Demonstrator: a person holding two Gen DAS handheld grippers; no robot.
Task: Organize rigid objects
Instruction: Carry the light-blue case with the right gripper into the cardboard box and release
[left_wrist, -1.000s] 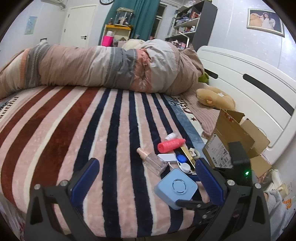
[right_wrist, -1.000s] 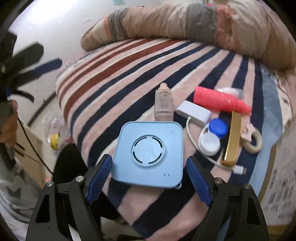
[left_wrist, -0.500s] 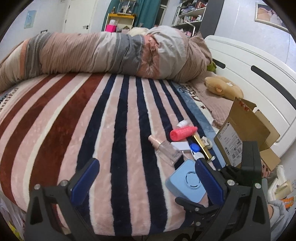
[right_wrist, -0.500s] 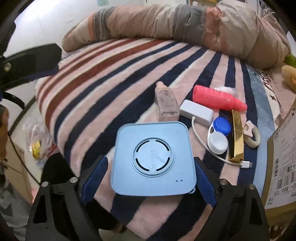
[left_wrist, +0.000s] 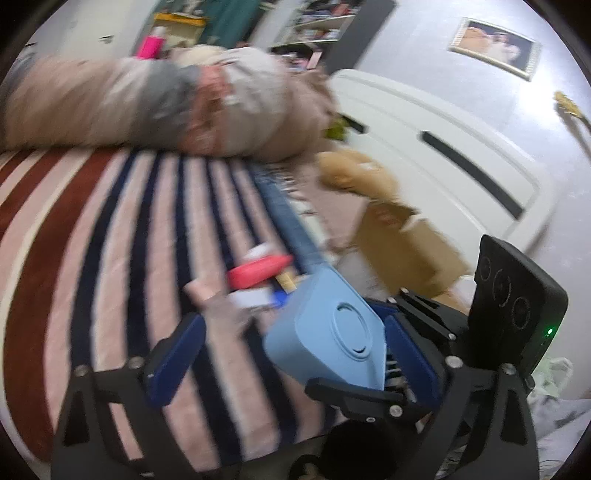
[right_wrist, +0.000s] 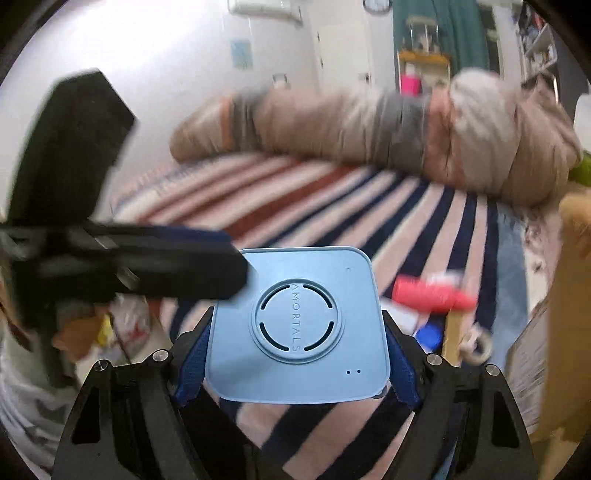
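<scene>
One pale blue square plastic box (right_wrist: 299, 325). One coral-pink plastic tube (right_wrist: 430, 295). One gold flat bar (right_wrist: 452, 334). One brown cardboard carton (left_wrist: 402, 251). One tan plush toy (left_wrist: 354, 173). Other small items too blurred to count.

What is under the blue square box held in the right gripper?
Under the blue square box, lifted in the right gripper, the striped blanket shows below its lower edge. Whatever lies directly beneath the box is covered by it.

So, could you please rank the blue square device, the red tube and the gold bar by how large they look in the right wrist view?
1. Blue square device, by far the largest, though it sits closest to the camera, clamped in the right gripper.
2. Red tube.
3. Gold bar, partly blurred, so close to the tube.
</scene>
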